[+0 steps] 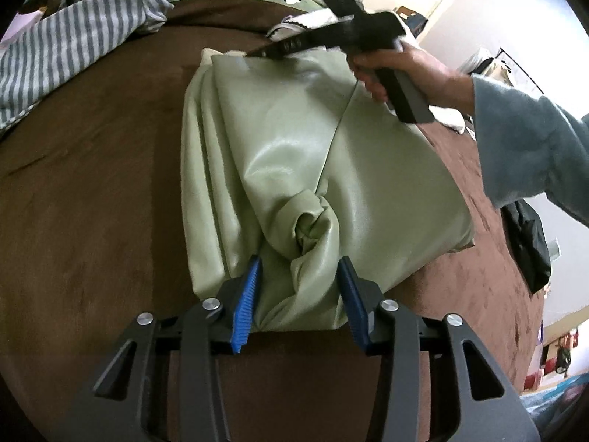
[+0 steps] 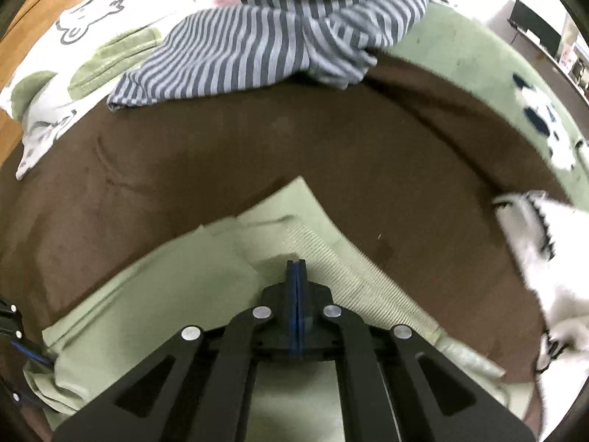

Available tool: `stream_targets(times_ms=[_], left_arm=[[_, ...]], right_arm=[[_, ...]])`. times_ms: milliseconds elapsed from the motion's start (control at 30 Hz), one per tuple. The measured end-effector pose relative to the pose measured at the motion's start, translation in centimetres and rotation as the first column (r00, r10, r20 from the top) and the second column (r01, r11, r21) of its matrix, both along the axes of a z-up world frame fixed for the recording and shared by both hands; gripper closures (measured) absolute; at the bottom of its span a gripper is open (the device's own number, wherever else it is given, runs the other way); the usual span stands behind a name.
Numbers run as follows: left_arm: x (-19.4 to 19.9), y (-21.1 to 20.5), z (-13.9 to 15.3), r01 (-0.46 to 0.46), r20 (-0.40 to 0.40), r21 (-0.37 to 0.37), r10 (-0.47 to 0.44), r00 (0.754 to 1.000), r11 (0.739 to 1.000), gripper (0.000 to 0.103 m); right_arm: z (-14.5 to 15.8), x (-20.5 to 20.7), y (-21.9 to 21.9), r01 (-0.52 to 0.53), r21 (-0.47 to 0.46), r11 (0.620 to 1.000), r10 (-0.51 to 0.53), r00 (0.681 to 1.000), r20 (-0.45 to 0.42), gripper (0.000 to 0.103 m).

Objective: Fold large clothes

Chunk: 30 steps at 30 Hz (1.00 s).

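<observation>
A shiny pale green garment lies folded in a rough rectangle on the brown bed cover. My left gripper is open, its blue pads astride a bunched fold at the garment's near edge. My right gripper rests on the garment's far left corner, held by a hand in a blue sleeve. In the right wrist view the right gripper has its blue pads pressed together over the green garment, near a ribbed hem; no cloth shows between the pads.
A grey striped garment lies heaped at the far side of the bed, also in the left wrist view. A white cloth lies to the right. Green and white printed bedding lies beyond. A dark garment hangs off the bed's right edge.
</observation>
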State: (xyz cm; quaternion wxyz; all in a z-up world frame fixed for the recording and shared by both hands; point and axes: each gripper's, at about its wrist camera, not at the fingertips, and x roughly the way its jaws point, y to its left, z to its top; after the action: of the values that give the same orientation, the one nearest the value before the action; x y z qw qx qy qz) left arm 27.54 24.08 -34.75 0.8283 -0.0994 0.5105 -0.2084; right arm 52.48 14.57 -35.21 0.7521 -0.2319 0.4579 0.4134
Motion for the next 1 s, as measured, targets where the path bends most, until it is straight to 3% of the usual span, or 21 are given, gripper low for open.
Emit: stream_targets(times_ms=[300,367,400,433,467,500,533,733,867,1000], left_arm=[[-0.2,-0.3,-0.2,-0.028,0.003,0.008,0.028,1.0,1.0,0.057],[-0.1,-0.4,0.3,-0.024,-0.003,0.006,0.024,1.0,1.0,0.051],[0.0,-0.5,0.8,-0.019,-0.006,0.005,0.019,1.0,1.0,0.047],[0.0,-0.7,1.2,-0.017,-0.009,0.003,0.017,1.0,1.0,0.034],[0.0,-0.9,1.7,-0.017,-0.011,0.002,0.017,1.0,1.0,0.012],[-0.1,-1.3,2.4,-0.018,-0.006,0.017,0.018,1.0,1.0,0.005],[-0.2,-1.7,3.1,-0.01,0.015,0.033,0.01,1.0,0.999,0.006],[0.6,-2.2,6.0,-0.024,0.042,0.081,0.021,0.999,0.996,0.006],[2.5,-0.7,6.8,-0.062,0.047,0.068,0.059,0.997,0.996,0.007],[5.1,1.2,6.6,-0.111,0.06,0.042,0.109,0.992,0.993,0.007]], right_arm=[[0.8,0.0,-0.4,0.016,0.02,1.0,-0.017,1.0,0.007,0.102],[1.9,0.0,-0.9,0.033,0.045,0.998,-0.033,0.999,0.01,0.101],[2.6,0.0,-1.1,0.038,0.056,0.998,-0.039,0.999,0.018,0.096],[3.2,-0.1,-1.3,0.04,0.064,0.997,-0.042,0.999,0.024,0.085],[4.2,-0.2,-1.5,0.043,0.066,0.997,-0.046,0.998,0.047,0.078],[5.0,-0.3,-1.7,0.047,0.07,0.996,-0.051,0.997,0.064,0.062],[5.9,-0.4,-2.1,0.054,0.082,0.995,-0.06,0.995,0.077,0.048],[10.7,-1.3,-6.8,0.143,0.206,0.968,-0.152,0.988,0.026,0.02],[11.6,-2.7,-10.8,0.225,0.256,0.94,-0.218,0.974,-0.054,0.015],[9.9,-4.8,-14.5,0.313,0.196,0.929,-0.299,0.949,-0.096,0.011]])
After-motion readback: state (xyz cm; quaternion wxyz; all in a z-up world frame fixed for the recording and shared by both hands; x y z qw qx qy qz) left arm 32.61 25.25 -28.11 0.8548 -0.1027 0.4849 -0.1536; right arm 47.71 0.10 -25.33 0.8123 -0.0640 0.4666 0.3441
